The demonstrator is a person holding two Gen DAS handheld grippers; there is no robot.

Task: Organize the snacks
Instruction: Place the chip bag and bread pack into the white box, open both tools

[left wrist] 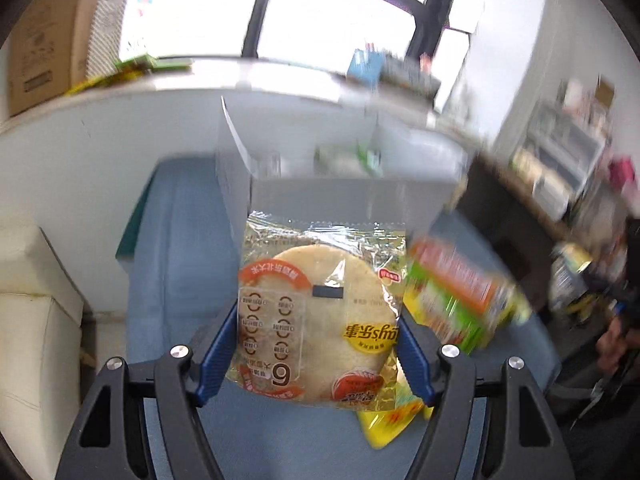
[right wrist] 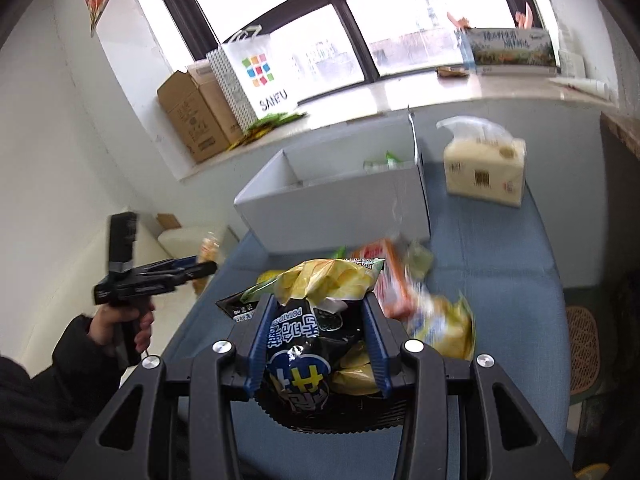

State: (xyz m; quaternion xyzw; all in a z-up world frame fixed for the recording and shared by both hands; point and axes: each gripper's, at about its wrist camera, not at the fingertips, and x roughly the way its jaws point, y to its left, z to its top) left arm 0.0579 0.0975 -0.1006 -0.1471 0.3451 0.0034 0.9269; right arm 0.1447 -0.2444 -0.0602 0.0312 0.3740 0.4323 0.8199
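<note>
L gripper (left wrist: 316,354): blue fingers (left wrist: 218,354) were closed onto a clear-wrapped rice cracker pack (left wrist: 316,312), pinched at both side edges, frame centre. R gripper (right wrist: 318,344): fingers (right wrist: 260,340) were clamped on a black potato chip bag (right wrist: 316,344), lower centre. More snack packs (right wrist: 424,300) were seen blurred just right of it on the blue worktop (right wrist: 500,264). A white box (right wrist: 336,196) was placed behind, upper centre, w/ a tissue pack (right wrist: 484,168) to its right.
</note>
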